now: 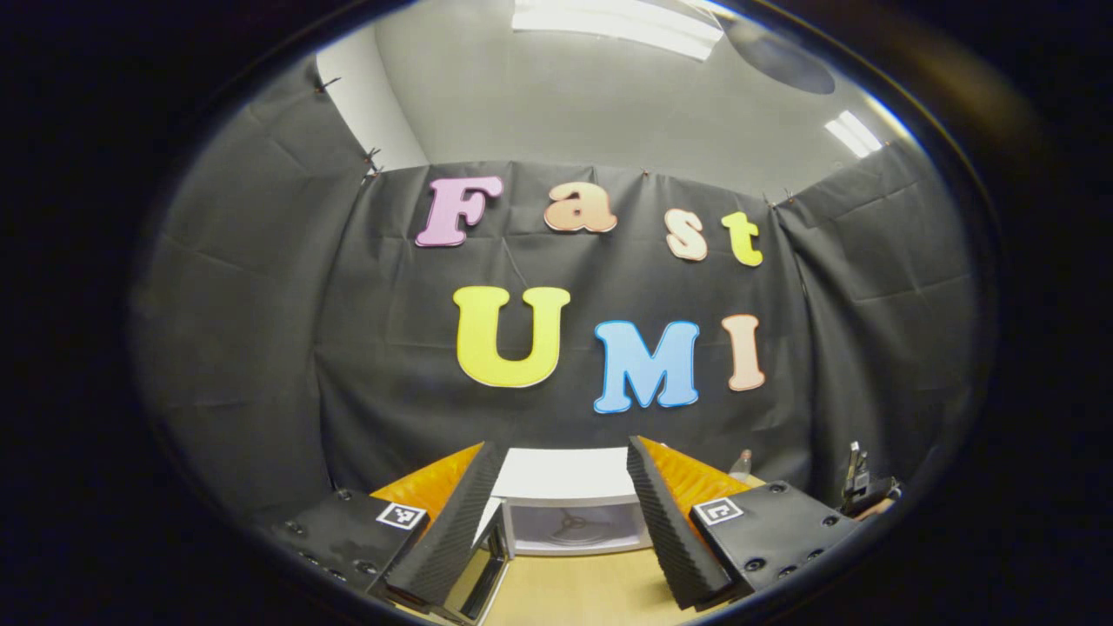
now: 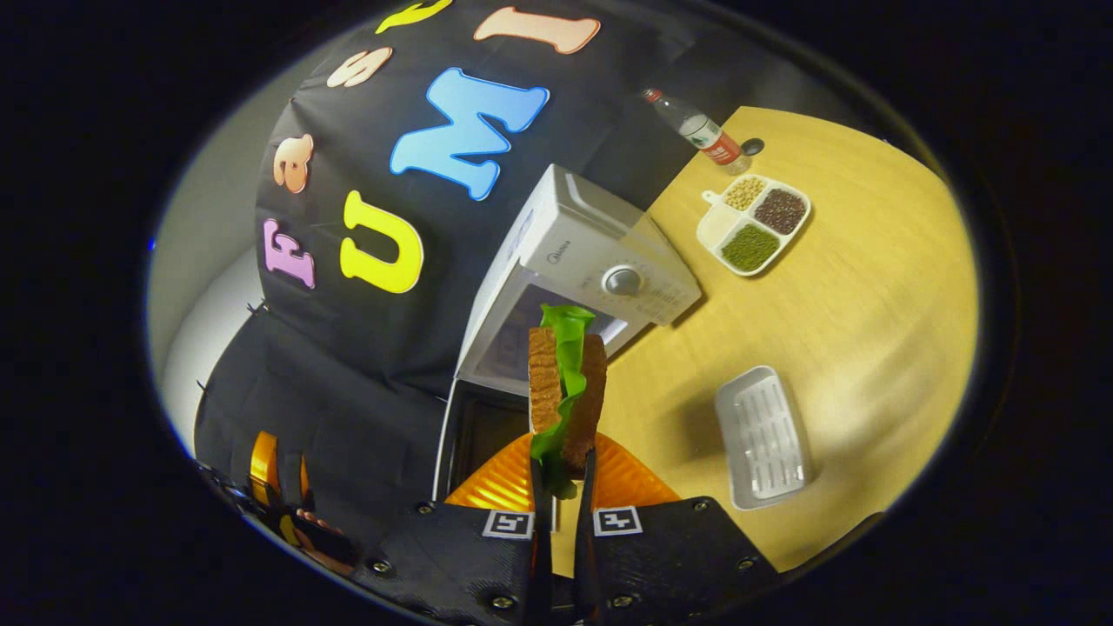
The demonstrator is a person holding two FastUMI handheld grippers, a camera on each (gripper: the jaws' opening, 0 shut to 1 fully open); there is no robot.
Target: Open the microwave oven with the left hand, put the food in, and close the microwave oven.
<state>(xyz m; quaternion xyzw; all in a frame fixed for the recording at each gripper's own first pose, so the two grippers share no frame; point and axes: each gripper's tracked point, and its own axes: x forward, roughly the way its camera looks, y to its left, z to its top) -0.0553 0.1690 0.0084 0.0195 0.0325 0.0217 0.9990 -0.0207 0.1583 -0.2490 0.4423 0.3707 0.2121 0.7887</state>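
Right tool (image 2: 563, 487) clamps sandwich (image 2: 565, 391); sandwich hides microwave (image 2: 591, 252) cavity.

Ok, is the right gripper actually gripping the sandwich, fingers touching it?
Touching. In the right gripper view the right gripper has both fingers closed on the lower end of the sandwich, holding it upright in front of the open microwave.
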